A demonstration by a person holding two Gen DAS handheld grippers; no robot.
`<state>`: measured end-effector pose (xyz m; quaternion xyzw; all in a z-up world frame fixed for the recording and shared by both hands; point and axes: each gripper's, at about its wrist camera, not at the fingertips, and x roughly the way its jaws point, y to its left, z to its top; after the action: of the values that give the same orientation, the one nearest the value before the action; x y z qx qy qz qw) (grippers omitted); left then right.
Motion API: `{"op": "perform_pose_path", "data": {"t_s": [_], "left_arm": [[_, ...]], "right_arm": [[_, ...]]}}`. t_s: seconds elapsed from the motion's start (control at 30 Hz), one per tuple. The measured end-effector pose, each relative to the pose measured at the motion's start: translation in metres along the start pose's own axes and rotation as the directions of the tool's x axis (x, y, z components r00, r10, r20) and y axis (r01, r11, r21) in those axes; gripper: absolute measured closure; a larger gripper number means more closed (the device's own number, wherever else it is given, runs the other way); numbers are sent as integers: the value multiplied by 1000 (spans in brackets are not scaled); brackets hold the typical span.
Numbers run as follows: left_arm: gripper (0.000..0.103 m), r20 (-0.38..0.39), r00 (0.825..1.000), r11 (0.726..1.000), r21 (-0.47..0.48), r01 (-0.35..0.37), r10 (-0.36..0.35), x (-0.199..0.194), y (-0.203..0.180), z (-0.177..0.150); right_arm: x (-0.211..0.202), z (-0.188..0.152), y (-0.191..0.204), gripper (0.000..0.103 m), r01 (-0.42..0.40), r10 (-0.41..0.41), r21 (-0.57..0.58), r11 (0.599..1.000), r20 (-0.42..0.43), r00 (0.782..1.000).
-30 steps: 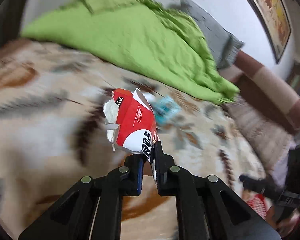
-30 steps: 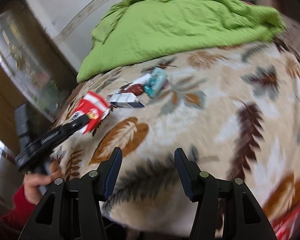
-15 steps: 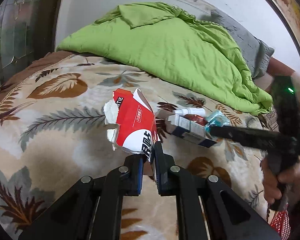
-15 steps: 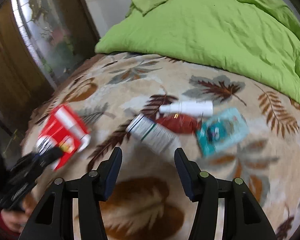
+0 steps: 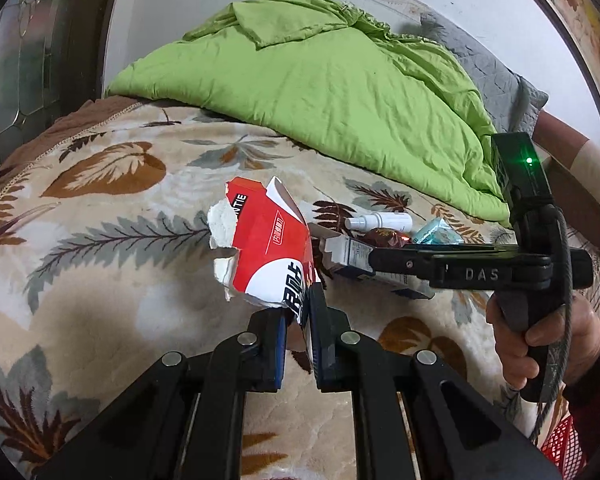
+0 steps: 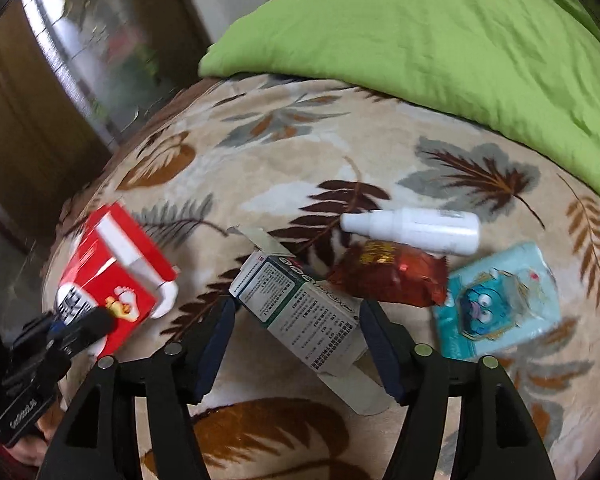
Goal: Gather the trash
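Change since earlier frame: right gripper (image 6: 294, 330) has closed in over the white-and-green printed carton (image 6: 300, 308); that box now sits between its spread fingers.
Left gripper (image 5: 298, 330): pressed together, pinching the torn red-and-white cardboard box (image 5: 266, 250), held above the leaf-patterned beige blanket (image 5: 112, 240).
Carton axis: lying flat, long axis diagonal, open flap toward far left.
Beyond: crumpled red foil wrapper (image 6: 392, 276), white plastic spray bottle (image 6: 416, 228), teal cartoon packet (image 6: 498, 306), green duvet (image 6: 440, 40).

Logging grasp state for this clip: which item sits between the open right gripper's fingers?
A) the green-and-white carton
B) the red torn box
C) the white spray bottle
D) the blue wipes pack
A: in the right wrist view the right gripper is open astride the green-and-white carton, while the left gripper holds the red torn box.
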<state>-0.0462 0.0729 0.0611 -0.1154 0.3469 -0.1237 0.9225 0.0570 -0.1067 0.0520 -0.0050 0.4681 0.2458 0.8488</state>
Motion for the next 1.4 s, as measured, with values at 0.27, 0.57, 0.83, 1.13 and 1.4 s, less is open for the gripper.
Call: {"op": "perform_pose_path", "data": {"t_s": [0.27, 0.57, 0.83, 1.13, 1.4], "left_arm": [[93, -12, 1000, 1000, -1, -4, 4, 5, 1, 1], [93, -12, 1000, 1000, 1, -12, 12, 5, -1, 1], [93, -9, 1000, 999, 38, -4, 5, 4, -13, 0], [93, 31, 999, 985, 172, -20, 15, -7, -56, -9], [93, 67, 997, 965, 259, -50, 34, -25, -84, -23]], "right_arm": [[27, 2, 29, 31, 143, -158, -225, 964, -49, 986], [24, -7, 32, 56, 131, -141, -146, 981, -64, 988], [-32, -71, 8, 57, 112, -119, 296, 949, 4, 993], [-99, -141, 8, 57, 84, -199, 511, 856, 174, 965], [-131, -169, 3, 57, 50, -228, 557, 829, 255, 940]]}}
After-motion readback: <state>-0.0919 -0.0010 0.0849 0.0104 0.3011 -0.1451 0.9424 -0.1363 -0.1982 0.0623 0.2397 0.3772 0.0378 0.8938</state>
